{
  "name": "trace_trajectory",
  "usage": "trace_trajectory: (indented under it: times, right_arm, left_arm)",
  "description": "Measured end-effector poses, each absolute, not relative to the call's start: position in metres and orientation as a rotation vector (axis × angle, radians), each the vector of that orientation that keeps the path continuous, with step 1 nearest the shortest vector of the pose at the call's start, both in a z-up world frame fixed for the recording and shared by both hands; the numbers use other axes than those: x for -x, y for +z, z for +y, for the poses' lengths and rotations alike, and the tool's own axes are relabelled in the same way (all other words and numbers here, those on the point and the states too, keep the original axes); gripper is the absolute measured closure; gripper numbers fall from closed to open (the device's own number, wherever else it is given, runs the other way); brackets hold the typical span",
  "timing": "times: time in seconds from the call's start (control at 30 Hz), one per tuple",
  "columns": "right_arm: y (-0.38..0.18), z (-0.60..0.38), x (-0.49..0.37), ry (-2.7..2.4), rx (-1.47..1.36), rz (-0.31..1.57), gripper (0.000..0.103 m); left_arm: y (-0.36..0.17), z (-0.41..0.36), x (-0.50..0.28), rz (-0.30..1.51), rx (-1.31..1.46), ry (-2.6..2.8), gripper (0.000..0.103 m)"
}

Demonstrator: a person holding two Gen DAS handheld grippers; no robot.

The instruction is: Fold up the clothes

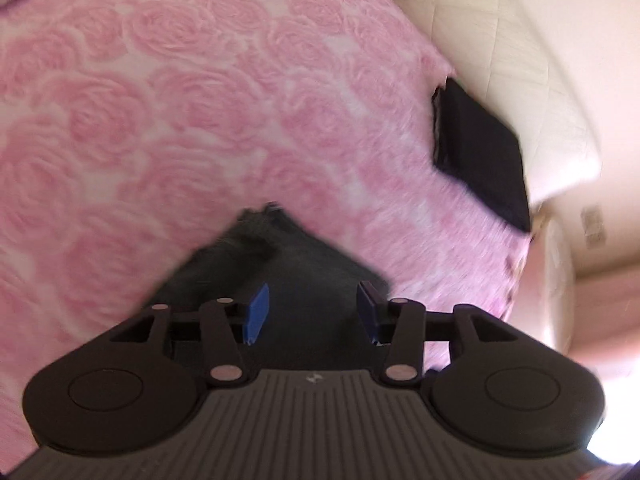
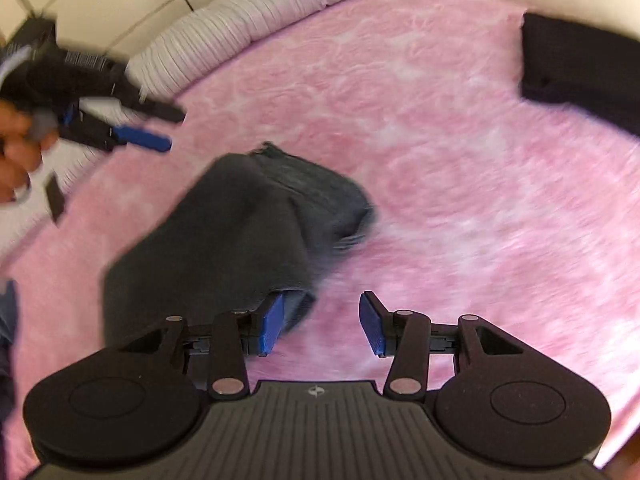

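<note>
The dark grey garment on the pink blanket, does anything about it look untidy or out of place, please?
Yes. The dark grey garment lies bunched and skewed mid-blanket, one end rumpled, unlike the black folded piece sitting squarely by the pink blanket edge. Both grippers are open.

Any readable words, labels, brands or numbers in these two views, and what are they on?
No readable text in either view.
Left gripper body: small pale embossed emblem, a logo, no letters.
Right gripper body: the same emblem, no letters.
Folded dark garment, black folded item, pink blanket: no print visible.
</note>
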State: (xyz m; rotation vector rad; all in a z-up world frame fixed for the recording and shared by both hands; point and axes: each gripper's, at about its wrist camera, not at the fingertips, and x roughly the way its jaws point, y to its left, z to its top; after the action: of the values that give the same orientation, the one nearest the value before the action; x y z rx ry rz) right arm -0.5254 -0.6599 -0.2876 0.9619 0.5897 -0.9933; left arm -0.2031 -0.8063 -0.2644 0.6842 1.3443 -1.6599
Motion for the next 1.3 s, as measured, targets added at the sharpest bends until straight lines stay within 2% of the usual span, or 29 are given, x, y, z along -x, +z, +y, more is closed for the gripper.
trace_trajectory:
  times: [0.17,0.27,0.37,0.47,0.53,0.63,0.73,0.8,1.0,1.07,1.1,1.13,1.17,1.2,1.23,1.3]
  right_arm:
    - [-0.298,-0.675,0.523,-0.983,-1.100,0.477,0.056]
    - [-0.291,-0.670,0.527,-1.021,-1.078,0.454,0.055]
    - [-0.284,-0.658,0.532,-1.087,-1.035,0.429,0.046]
    - [-0.282,-0.648,0.531,-1.132,-1.044,0.418,0.045]
    - [-0.280,-0.643,0.531,-1.147,-1.061,0.407,0.045]
    - [-0.276,-0.638,0.527,-1.139,-1.063,0.386,0.042]
    - [-0.273,-0.634,0.524,-1.122,-1.068,0.370,0.027]
    - [-0.273,-0.632,0.520,-1.086,-1.063,0.370,0.023]
    - [-0.285,-0.646,0.501,-1.067,-1.021,0.433,0.022]
    - [-0.301,-0.657,0.504,-1.079,-1.090,0.419,0.028]
    - [-0.309,-0.662,0.506,-1.083,-1.125,0.411,0.040]
    - [-0.314,-0.666,0.508,-1.074,-1.156,0.401,0.058]
    - [-0.318,-0.670,0.510,-1.065,-1.185,0.393,0.067]
    - [-0.318,-0.671,0.509,-1.055,-1.188,0.405,0.071]
    - [-0.314,-0.671,0.507,-1.048,-1.177,0.417,0.078]
    - [-0.302,-0.672,0.503,-1.019,-1.152,0.421,0.083]
  left_arm:
    - [-0.290,-0.817,0.191,1.222,-0.843,-1.835,0.060]
    - [-0.309,-0.825,0.196,1.197,-0.897,-1.940,0.064]
    - [-0.326,-0.831,0.205,1.215,-0.923,-1.985,0.072]
    - [-0.338,-0.834,0.211,1.221,-0.948,-2.004,0.083]
    - [-0.341,-0.832,0.213,1.194,-0.968,-2.005,0.085]
    - [-0.345,-0.832,0.212,1.187,-0.968,-2.009,0.086]
    - [-0.349,-0.834,0.208,1.208,-0.950,-2.018,0.086]
    - [-0.351,-0.834,0.207,1.208,-0.946,-2.022,0.086]
    - [-0.357,-0.832,0.203,1.223,-0.901,-2.039,0.086]
    - [-0.356,-0.829,0.201,1.215,-0.884,-2.047,0.087]
    - [-0.354,-0.827,0.200,1.203,-0.877,-2.053,0.088]
    - [-0.352,-0.825,0.199,1.191,-0.869,-2.059,0.091]
    - [-0.347,-0.821,0.197,1.174,-0.854,-2.065,0.093]
    - [-0.341,-0.817,0.194,1.168,-0.833,-2.070,0.093]
    - [-0.335,-0.813,0.190,1.163,-0.813,-2.071,0.094]
    - [-0.318,-0.802,0.182,1.140,-0.770,-2.067,0.094]
